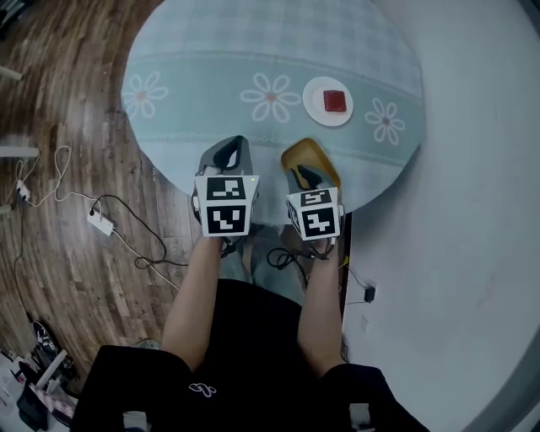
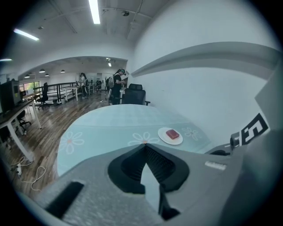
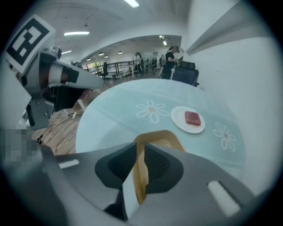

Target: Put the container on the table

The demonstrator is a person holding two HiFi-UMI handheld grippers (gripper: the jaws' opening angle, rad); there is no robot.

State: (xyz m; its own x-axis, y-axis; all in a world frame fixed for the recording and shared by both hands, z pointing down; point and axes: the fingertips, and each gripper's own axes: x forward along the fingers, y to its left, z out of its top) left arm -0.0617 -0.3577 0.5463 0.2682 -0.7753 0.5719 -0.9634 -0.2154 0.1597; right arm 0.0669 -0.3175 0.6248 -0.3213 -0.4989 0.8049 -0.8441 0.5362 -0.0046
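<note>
Currently, the right gripper (image 1: 306, 179) is clamping the rim of the tan container (image 1: 305, 154), holding it at the 6 o'clock edge of the table (image 1: 253, 51), apparently ready for set-down. The left gripper (image 1: 228, 153) is idling at the container's 9 o'clock, jaws closed on nothing, evidently not needed

Bright, even ceiling-strip light (image 2: 93, 11); fisheye edges bend and darken (near gripper bodies blur).
</note>
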